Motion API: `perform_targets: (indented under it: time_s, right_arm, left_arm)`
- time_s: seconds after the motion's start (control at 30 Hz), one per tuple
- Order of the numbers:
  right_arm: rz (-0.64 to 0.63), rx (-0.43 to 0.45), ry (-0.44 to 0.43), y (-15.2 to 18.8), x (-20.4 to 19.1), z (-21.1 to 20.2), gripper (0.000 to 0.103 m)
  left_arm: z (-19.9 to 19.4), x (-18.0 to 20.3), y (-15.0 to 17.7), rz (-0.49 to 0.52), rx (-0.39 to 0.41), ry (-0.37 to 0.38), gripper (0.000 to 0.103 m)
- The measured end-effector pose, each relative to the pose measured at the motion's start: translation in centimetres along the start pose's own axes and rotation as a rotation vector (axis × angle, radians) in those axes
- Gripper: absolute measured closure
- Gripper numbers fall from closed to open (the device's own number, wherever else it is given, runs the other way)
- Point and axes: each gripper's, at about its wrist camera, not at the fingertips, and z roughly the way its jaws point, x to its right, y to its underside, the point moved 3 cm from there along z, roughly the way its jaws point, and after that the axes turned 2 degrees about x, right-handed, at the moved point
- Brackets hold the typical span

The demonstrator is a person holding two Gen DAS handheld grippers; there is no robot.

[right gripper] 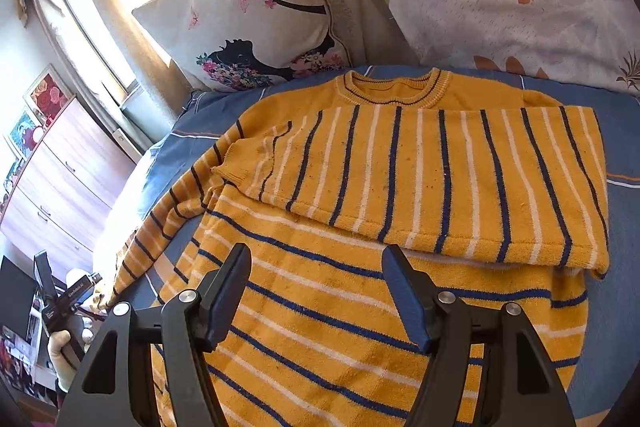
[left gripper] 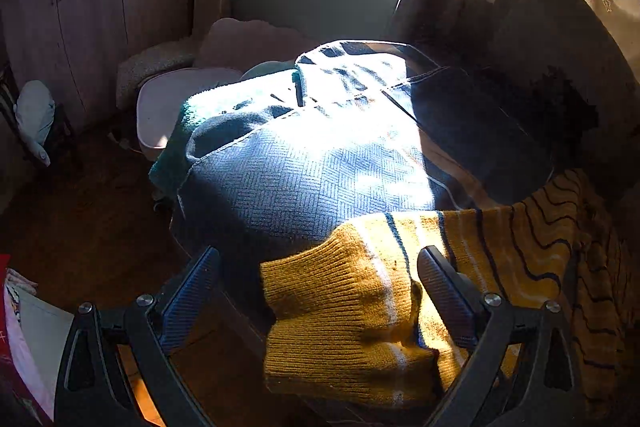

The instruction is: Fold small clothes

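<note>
Right hand-held gripper (right gripper: 316,291): jaws stand apart with nothing between the pads, poised over the lower body of the yellow striped sweater (right gripper: 360,327). No cloth is pinched.

Left hand-held gripper (left gripper: 320,291): jaws also wide, straddling the ribbed cuff (left gripper: 340,307) of the loose sleeve (right gripper: 168,227). The cuff lies between the pads but they do not press on it.

Garment position: the sweater lies flat on the blue bed cover (right gripper: 616,307), neckline toward the pillows (right gripper: 256,19). One sleeve (right gripper: 440,179) is folded across the chest. The other trails off toward the bed's edge, its cuff at or past the rim.

Risks, as judged:
- The cuff is doubled on itself; a closure here may catch only the upper layer, so the sleeve would unroll or twist when lifted.
- The trailing sleeve may slide off the bed if nudged rather than gripped.
- Dragging the sleeve across could shift the folded sleeve, which rests loose, and skew the fold.
- Hard sunlight and deep shadow on the left view obscure the cloth edge, making a mis-aimed pinch likelier.
</note>
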Motion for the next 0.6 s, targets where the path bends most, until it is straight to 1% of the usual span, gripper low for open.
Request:
perform_targets:
  time_s: [0.1, 0.17, 0.27, 0.33, 0.4, 0.43, 0.47, 0.5, 0.53, 0.57, 0.6]
  right_arm:
    - [0.009, -0.008, -0.006, 0.5, 0.2, 0.2, 0.03]
    - [0.017, -0.015, -0.007, 0.7, 0.4, 0.5, 0.03]
    - [0.03, -0.025, -0.014, 1.0, 0.6, 0.8, 0.03]
    - [0.027, -0.028, -0.015, 1.2, 0.5, 0.8, 0.03]
    - [0.018, -0.034, -0.011, 1.4, 0.3, 0.9, 0.03]
    - [0.013, -0.037, -0.005, 1.5, 0.3, 0.9, 0.03]
    - [0.01, -0.038, 0.0, 1.6, 0.2, 0.9, 0.03]
    - [0.01, -0.039, 0.003, 1.6, 0.2, 1.0, 0.03]
    - [0.011, -0.039, 0.005, 1.7, 0.3, 1.0, 0.03]
    - [0.015, -0.038, 0.008, 1.8, 0.4, 1.0, 0.03]
    - [0.018, -0.036, 0.01, 1.8, 0.4, 1.0, 0.03]
  left_arm:
    - [0.0, -2.4, -0.5, -0.115, -0.026, 0.103, 0.005]
    - [0.5, -3.2, -0.2, -0.161, -0.062, 0.154, 0.005]
    - [0.8, -3.8, 1.0, -0.188, -0.081, 0.175, 0.005]
    - [1.0, -3.8, 1.5, -0.198, -0.092, 0.214, 0.005]
    - [0.7, -3.3, 2.1, -0.198, -0.115, 0.269, 0.005]
    - [0.5, -3.0, 2.4, -0.19, -0.125, 0.281, 0.009]
    - [0.2, -2.6, 2.5, -0.169, -0.128, 0.278, 0.034]
    - [-0.1, -2.0, 2.7, -0.132, -0.134, 0.279, 0.055]
    - [-0.4, -1.4, 2.8, -0.098, -0.144, 0.288, 0.078]
    - [-1.0, -1.1, 2.7, -0.088, -0.131, 0.289, 0.082]
    - [-1.6, -0.9, 2.3, -0.077, -0.109, 0.278, 0.084]
